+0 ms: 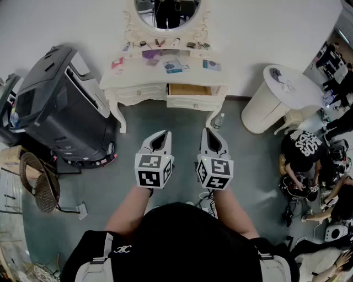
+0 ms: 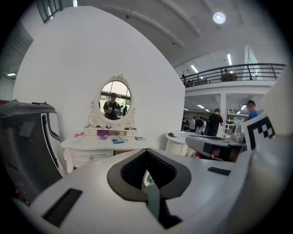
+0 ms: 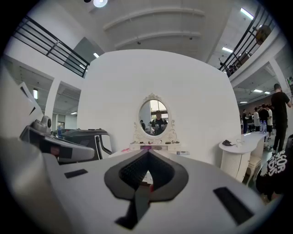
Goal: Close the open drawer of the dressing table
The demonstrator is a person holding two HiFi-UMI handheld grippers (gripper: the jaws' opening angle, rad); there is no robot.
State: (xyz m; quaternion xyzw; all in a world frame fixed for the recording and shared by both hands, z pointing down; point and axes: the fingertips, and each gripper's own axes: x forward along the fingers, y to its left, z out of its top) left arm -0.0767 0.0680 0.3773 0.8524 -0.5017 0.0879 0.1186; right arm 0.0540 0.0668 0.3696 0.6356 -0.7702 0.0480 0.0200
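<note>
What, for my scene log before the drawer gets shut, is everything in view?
dressing table: one, white, against the wall
drawer: one, wood inside, open, table's right half
mirror: one, oval, white-framed, above the table
small items: several, mixed colours, on the tabletop
dark machine: one, black-grey, left of table
round table: one, white, right
bottle: one, clear, floor by table's right leg
people: several, far right
left gripper: one, white, shut, empty
right gripper: one, white, shut, empty

Your head camera looks steeply down from well back; both gripper cameras face forward, low and level, sharing the dressing table (image 1: 135, 91) and its mirror (image 1: 165, 14) with it.
</note>
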